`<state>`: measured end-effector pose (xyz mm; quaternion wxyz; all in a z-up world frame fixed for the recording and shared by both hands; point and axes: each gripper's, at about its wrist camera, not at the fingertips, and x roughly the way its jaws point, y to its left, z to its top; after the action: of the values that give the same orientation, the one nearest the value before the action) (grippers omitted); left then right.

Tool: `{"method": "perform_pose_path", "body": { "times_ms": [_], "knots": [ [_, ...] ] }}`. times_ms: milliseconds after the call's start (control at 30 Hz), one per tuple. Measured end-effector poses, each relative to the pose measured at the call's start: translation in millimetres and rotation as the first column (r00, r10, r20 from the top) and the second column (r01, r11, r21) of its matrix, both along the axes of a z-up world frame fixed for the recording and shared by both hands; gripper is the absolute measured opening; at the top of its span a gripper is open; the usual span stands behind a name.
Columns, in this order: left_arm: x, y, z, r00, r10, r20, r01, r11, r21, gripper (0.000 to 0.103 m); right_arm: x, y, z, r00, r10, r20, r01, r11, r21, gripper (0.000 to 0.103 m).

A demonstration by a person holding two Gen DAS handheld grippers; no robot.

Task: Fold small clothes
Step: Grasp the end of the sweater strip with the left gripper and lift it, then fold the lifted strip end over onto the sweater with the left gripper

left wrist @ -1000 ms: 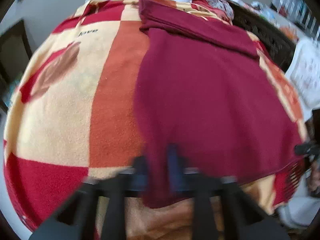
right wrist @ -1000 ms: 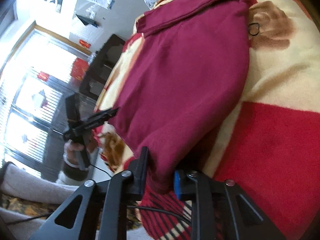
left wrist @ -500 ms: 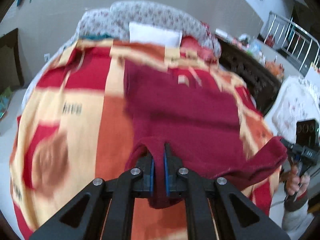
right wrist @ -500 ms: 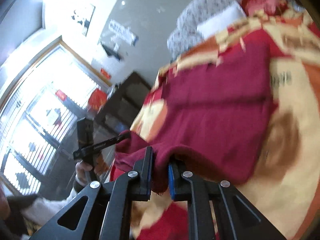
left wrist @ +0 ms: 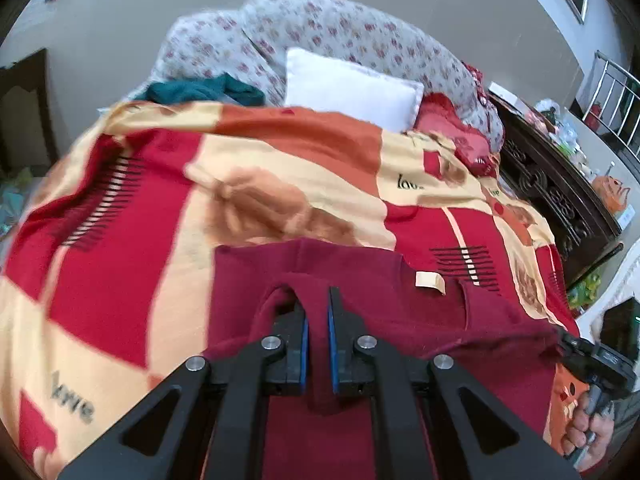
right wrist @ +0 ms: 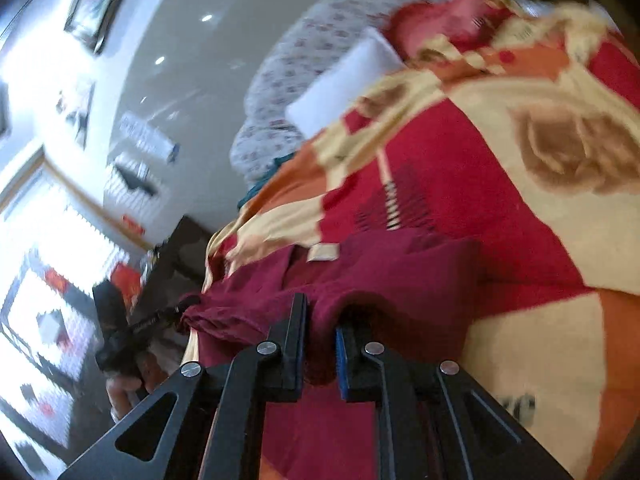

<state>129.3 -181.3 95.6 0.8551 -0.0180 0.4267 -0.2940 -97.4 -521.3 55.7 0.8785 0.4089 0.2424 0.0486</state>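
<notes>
A maroon garment [left wrist: 420, 320] lies on a red, orange and cream blanket [left wrist: 160, 208]. Its near edge is lifted and folded forward over the rest, and a cream label [left wrist: 430, 282] shows. My left gripper [left wrist: 316, 320] is shut on one corner of that edge. My right gripper [right wrist: 320, 332] is shut on the other corner of the maroon garment [right wrist: 400, 268]. The right gripper also shows at the right edge of the left wrist view [left wrist: 572, 344], and the left gripper at the left of the right wrist view [right wrist: 176, 312], each pinching cloth.
The blanket covers a bed. At its far end are a white pillow [left wrist: 348, 92], a floral quilt [left wrist: 320, 36], a teal cloth [left wrist: 200, 90] and a red cloth [left wrist: 452, 124]. A dark carved wooden piece [left wrist: 560, 200] stands to the right of the bed.
Both grippers lifted the garment's near edge and carried it forward over the rest. Much more of the blanket beyond the garment now shows.
</notes>
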Motion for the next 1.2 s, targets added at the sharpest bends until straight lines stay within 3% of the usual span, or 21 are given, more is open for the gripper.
{"method": "perform_pose_path", "body": {
  "times_ms": [100, 133, 167, 233, 300, 367, 400, 433, 500, 567, 667, 700, 733, 800, 900, 933, 1033, 1167, 1200],
  "knots": [
    [16, 4, -4, 0.997, 0.001, -0.077, -0.005, 0.999, -0.053, 0.016, 5, -25, -20, 1.000, -0.011, -0.016, 0.014, 0.976, 0.218, 0.014],
    [18, 9, 0, 0.995, -0.015, -0.097, 0.005, 0.996, -0.093, 0.027, 3, -30, -19, 1.000, -0.013, -0.005, 0.014, 0.964, 0.266, 0.015],
    [16, 13, 3, 0.995, -0.020, -0.095, 0.009, 0.994, -0.113, 0.052, -2, -32, -13, 1.000, -0.022, 0.010, 0.019, 0.965, 0.263, 0.015],
    [10, 26, 20, 0.999, 0.042, 0.000, -0.042, 0.991, -0.127, 0.085, -9, -27, 5, 0.999, -0.025, 0.023, 0.020, 0.987, 0.162, 0.017],
    [2, 37, 33, 0.994, 0.078, 0.070, -0.067, 0.986, -0.154, 0.086, -14, -16, 17, 0.999, -0.029, 0.022, 0.027, 0.995, 0.100, 0.021],
    [2, 38, 35, 0.997, 0.064, 0.052, -0.057, 0.989, -0.137, 0.086, -20, -8, 28, 0.997, -0.071, 0.032, 0.070, 0.997, 0.038, 0.026],
    [-1, 37, 33, 0.997, 0.062, 0.048, -0.056, 0.991, -0.123, 0.086, -23, -6, 34, 0.993, -0.103, 0.057, 0.103, 0.995, 0.009, 0.037],
    [-3, 34, 31, 0.997, 0.054, 0.051, -0.048, 0.993, -0.105, 0.086, -29, -7, 41, 0.984, -0.149, 0.102, 0.152, 0.988, -0.028, 0.058],
    [-7, 27, 25, 0.998, 0.021, 0.053, -0.018, 0.998, -0.065, 0.086, -40, -13, 51, 0.962, -0.225, 0.154, 0.235, 0.971, -0.049, 0.079],
    [-12, 18, 17, 0.998, -0.005, 0.059, 0.007, 1.000, -0.030, 0.086, -35, -9, 56, 0.977, -0.165, 0.133, 0.176, 0.982, -0.075, 0.079],
    [-13, 4, 8, 0.996, -0.027, 0.080, 0.027, 1.000, 0.010, 0.086, -15, 30, 60, 0.997, -0.050, 0.056, 0.064, 0.959, -0.277, 0.076],
    [-9, -6, 2, 0.996, -0.019, 0.090, 0.014, 0.998, 0.054, 0.086, -7, 41, 59, 0.999, -0.029, 0.024, 0.035, 0.944, -0.328, 0.066],
    [-6, -10, -3, 0.996, -0.009, 0.092, 0.002, 0.997, 0.081, 0.086, 1, 49, 55, 1.000, -0.009, -0.013, 0.004, 0.932, -0.362, 0.049],
    [5, -22, -18, 0.996, 0.009, 0.087, -0.021, 0.991, 0.131, 0.086, 14, 51, 44, 0.998, -0.011, -0.061, -0.012, 0.928, -0.373, 0.036],
    [23, -27, -39, 0.997, 0.047, 0.056, -0.056, 0.986, 0.160, 0.086, 35, 28, 20, 0.979, -0.122, -0.162, 0.045, 0.910, -0.413, 0.033],
    [26, -27, -43, 0.997, 0.053, 0.048, -0.060, 0.985, 0.161, 0.086, 41, 21, 13, 0.973, -0.141, -0.182, 0.055, 0.910, -0.410, 0.026],
    [25, -19, -41, 0.998, 0.044, 0.054, -0.051, 0.989, 0.137, 0.086, 50, 7, 0, 0.967, -0.137, -0.214, 0.051, 0.930, -0.364, 0.025],
    [2, 19, -21, 0.999, 0.018, 0.037, -0.020, 0.997, 0.072, 0.086, 23, 28, 24, 0.983, -0.111, -0.148, 0.046, 0.921, -0.387, 0.029],
    [-7, 32, -17, 0.999, 0.009, 0.036, -0.011, 0.999, 0.049, 0.086, 12, 35, 29, 0.988, -0.086, -0.127, 0.033, 0.928, -0.371, 0.035]
  ]
}}
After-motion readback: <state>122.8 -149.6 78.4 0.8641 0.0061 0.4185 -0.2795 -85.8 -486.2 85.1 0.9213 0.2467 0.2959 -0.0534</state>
